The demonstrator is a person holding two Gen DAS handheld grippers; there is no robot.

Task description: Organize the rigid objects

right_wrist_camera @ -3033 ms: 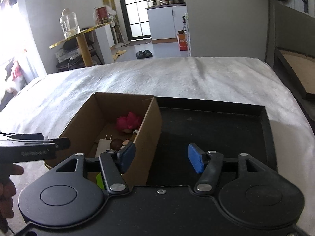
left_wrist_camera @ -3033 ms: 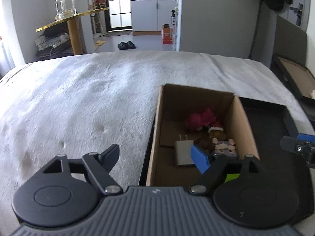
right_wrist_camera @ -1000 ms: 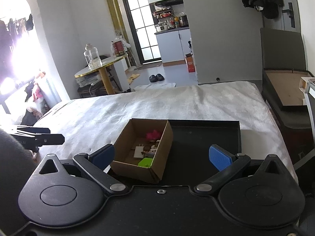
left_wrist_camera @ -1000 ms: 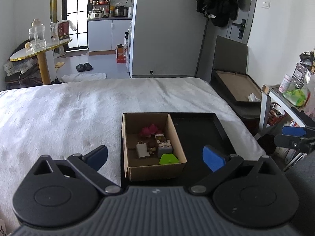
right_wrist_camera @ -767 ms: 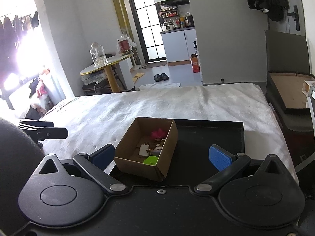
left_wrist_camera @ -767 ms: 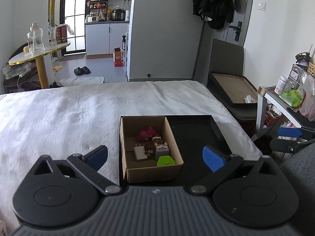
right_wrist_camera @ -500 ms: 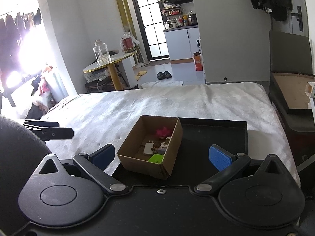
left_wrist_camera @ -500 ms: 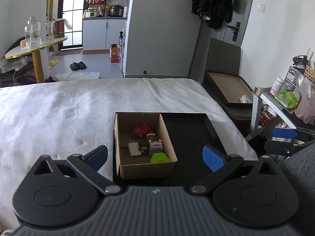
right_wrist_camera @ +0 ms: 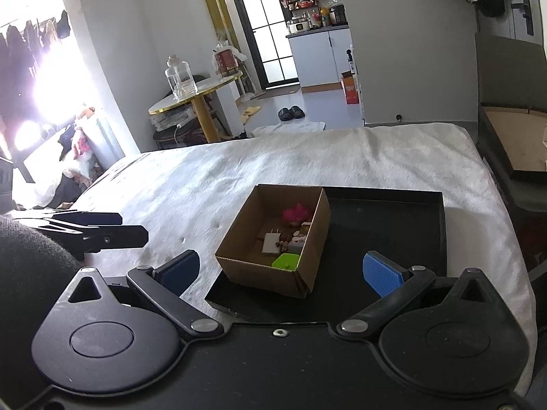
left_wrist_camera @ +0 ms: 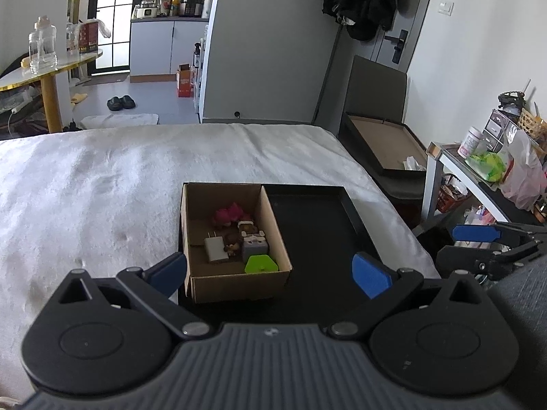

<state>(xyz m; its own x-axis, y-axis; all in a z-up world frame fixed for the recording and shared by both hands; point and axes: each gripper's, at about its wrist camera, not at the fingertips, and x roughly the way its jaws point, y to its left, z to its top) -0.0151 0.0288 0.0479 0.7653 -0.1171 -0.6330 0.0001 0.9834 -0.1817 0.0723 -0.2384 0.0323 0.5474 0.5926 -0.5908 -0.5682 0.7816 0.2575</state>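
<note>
Both grippers hang empty, jaws spread wide: the left gripper (left_wrist_camera: 270,271) and the right gripper (right_wrist_camera: 281,270) are each held well back from the cardboard box (left_wrist_camera: 236,282), neither touching anything. The box sits in the left part of a black tray (left_wrist_camera: 318,218) on the white bed (left_wrist_camera: 85,184). Inside it lie the task's things: a pink toy (left_wrist_camera: 228,212) at the far end, a white charger (left_wrist_camera: 215,250), a grey figurine (left_wrist_camera: 254,244) beside it, and a green piece (left_wrist_camera: 261,264) against the near wall. Nothing loose shows on the bed around the box, so the sorting looks finished or nearly so.

From here the risk is small but real. The box is light and rests on a tray over soft bedding; a careless return reach could clip its near wall and tip or slide it, spilling the pieces.

Compared with three seconds ago, both cameras have pulled far back and upward from the box. Then the left jaws stood right at its near edge; now the whole tray and much of the room are visible. The box's contents appear unchanged.
</note>
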